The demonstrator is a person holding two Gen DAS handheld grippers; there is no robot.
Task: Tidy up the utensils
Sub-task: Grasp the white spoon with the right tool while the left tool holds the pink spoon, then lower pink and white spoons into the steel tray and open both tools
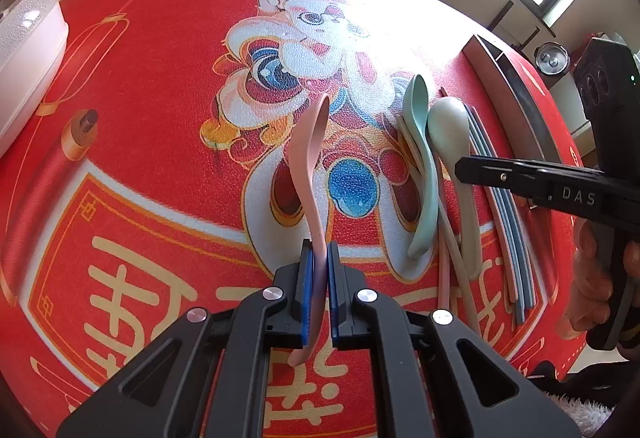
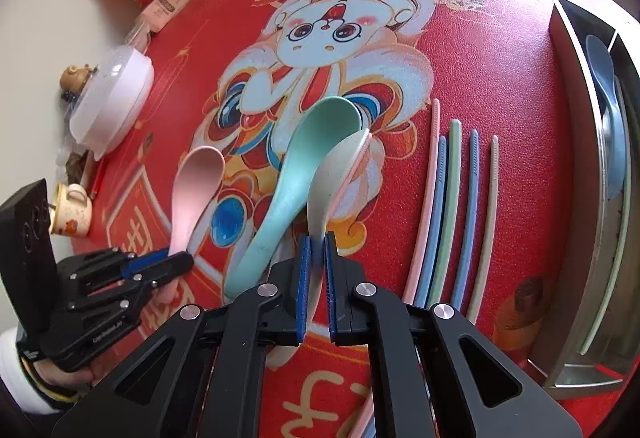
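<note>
While the red printed mat (image 2: 500, 37) is covering most of the table, the steel utensil tray (image 2: 576, 85) is sitting along its right edge, already carrying a blue spoon (image 2: 600, 57). The left gripper (image 1: 318, 254) is clamping the pink spoon (image 1: 308, 157) by its handle, and the right gripper (image 2: 316, 250) is pinching the pale grey spoon (image 2: 340, 165) the same way. The mint spoon (image 2: 304, 165) is lying against the grey one, and 5 chopsticks (image 2: 452, 197) are lying just beside the tray. Both grips are sitting near the handle ends, so either spoon is likely pivoting or slipping if swung quickly; lifting the grey spoon is also risking dragging the mint one sideways.
</note>
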